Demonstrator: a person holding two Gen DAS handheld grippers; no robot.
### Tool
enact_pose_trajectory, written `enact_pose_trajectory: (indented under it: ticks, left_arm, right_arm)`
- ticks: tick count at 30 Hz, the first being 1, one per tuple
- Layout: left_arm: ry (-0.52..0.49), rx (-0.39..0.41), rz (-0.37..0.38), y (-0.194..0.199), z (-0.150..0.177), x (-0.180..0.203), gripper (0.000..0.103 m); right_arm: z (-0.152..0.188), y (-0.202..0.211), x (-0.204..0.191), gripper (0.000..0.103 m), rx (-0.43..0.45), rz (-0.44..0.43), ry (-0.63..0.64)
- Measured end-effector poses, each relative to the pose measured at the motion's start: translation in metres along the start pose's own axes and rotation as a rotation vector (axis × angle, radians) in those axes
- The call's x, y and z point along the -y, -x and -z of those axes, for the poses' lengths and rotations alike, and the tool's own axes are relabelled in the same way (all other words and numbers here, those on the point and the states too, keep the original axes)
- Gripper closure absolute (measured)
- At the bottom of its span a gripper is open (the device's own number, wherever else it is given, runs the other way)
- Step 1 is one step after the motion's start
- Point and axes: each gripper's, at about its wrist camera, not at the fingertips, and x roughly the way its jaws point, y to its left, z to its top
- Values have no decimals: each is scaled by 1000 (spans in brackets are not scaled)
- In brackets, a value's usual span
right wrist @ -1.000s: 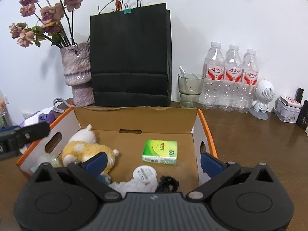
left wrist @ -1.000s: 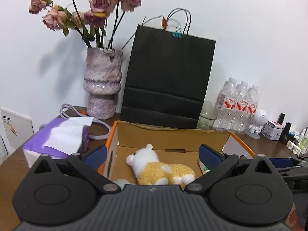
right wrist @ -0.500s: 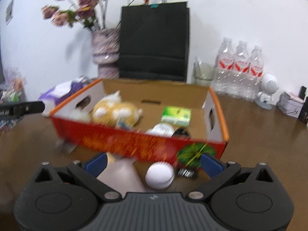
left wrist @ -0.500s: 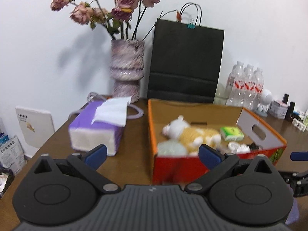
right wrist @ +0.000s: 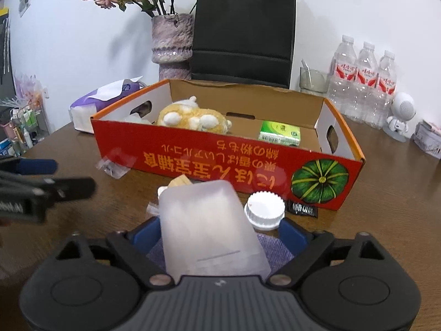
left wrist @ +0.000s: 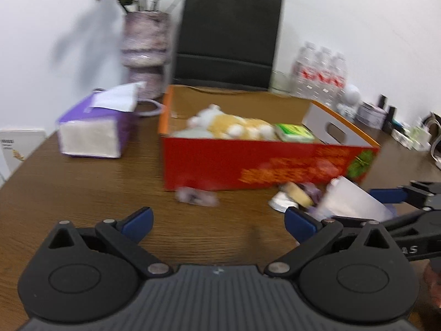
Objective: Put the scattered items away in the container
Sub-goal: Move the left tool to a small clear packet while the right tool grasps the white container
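Observation:
A red cardboard box stands open on the wooden table, holding a yellow-and-white plush toy and a green tissue pack. In front of it lie a frosted plastic pouch on a purple cloth, a white round lid, a small black packet and a small clear bag. My right gripper straddles the pouch; its jaws are closing, with the pads still clear of the pouch's edges. My left gripper hovers open over bare table, short of the clear bag.
A purple tissue box sits left of the red box. Behind it stand a mottled vase of dried roses, a black paper bag, a glass, three water bottles and a white robot figure.
Both grippers drew back from above the box and sank toward the table in front of it. The right jaws narrowed around the frosted pouch.

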Motion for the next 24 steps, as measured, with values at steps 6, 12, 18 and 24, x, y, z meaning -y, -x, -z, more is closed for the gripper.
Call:
enact_pose_trajectory:
  ticks: [6,12,18,24]
  left_arm:
    - [-28,-36,34,-19,4,29,0]
    - [-49,-71,66,-32,4,39,6]
    - [-105,-81,51,-42,7,51,34]
    - [-177,-61,71,-35,13,59,86]
  right_arm:
    - [6,4,12,23,0,20,-8]
    - [10,8,27,24,0,29,-5]
    - [13,12,33,25,7,-4,1]
    - [17,12,26,38,13,-7,42]
